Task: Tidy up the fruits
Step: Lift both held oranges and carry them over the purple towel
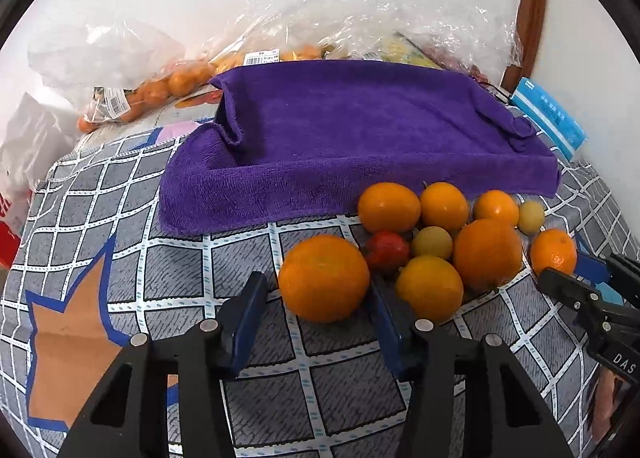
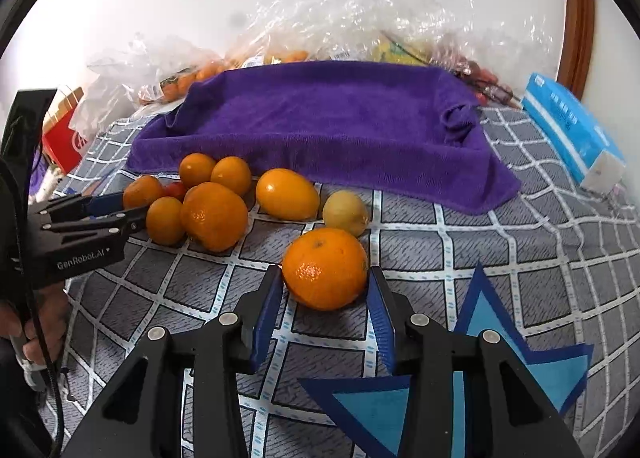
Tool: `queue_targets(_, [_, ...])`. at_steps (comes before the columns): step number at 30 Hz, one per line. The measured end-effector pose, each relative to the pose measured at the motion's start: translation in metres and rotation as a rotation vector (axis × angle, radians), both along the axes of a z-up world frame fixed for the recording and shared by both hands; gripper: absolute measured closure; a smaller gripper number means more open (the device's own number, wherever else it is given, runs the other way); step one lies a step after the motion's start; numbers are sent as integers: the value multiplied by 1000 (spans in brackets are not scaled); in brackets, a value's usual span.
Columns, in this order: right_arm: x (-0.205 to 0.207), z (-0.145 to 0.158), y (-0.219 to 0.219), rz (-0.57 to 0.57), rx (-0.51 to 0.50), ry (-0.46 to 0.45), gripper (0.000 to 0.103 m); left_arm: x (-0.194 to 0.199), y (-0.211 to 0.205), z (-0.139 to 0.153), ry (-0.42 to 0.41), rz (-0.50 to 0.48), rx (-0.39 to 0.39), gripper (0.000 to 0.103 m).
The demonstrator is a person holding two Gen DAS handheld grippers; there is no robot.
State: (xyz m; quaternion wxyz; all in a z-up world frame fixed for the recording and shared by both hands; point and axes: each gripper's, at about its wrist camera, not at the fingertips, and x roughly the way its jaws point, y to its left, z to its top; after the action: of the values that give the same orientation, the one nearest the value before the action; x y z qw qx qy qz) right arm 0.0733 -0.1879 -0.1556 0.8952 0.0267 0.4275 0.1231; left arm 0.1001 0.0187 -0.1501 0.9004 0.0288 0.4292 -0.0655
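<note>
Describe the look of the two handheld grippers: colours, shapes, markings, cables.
Both are matte black with angular linkage arms, silver round pivot pins and flat blue pads on the jaws. The left gripper has white "GenRobot.AI" lettering on its side and a black cable hanging below its grip. The right gripper shows white letters "DAS".

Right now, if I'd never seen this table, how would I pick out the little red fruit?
Find the big purple towel at the back of the checked tablecloth. Just in front of its near edge lies a huddle of orange fruits. The red fruit sits in the middle of them, small and the only red one.
</note>
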Motion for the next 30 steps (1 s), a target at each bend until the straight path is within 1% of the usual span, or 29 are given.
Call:
queue_targets(4, [1, 0, -10, -7, 78, 5, 61, 1, 7, 0, 0, 7, -39, 54])
queue_targets(7, [-3, 3, -8, 0, 70, -18, 61, 0, 7, 0, -2, 11, -37, 54])
queue_targets(9, [-6, 5, -6, 21, 79, -36, 62, -1, 7, 0, -6, 5, -46, 64])
queue_targets(13, [-10, 9, -7, 21, 88, -61, 62, -2, 14, 2, -9, 13, -105, 64])
queue_targets(16, [-13, 13, -8, 9, 82, -85, 62, -4, 18, 3, -16, 20, -133, 64])
queue_targets(19, [-18, 17, -6, 10, 72, -105, 62, -7, 21, 6, -36, 29, -146, 64])
queue_targets(22, [-20, 20, -4, 17, 60, -98, 62, -10, 24, 10, -50, 59, -136, 64])
queue_targets(23, [-22, 23, -4, 19, 64, -98, 62, -11, 25, 12, -56, 69, -134, 64])
queue_targets(25, [-24, 31, -4, 25, 69, -105, 62, -11, 28, 15, -51, 76, -155, 64])
queue_targets(28, [-23, 46, -2, 20, 48, -130, 62, -12, 33, 24, -39, 88, -195, 64])
queue_targets(30, [-20, 58, 0, 19, 37, -153, 62, -13, 36, 32, -45, 94, -200, 64])
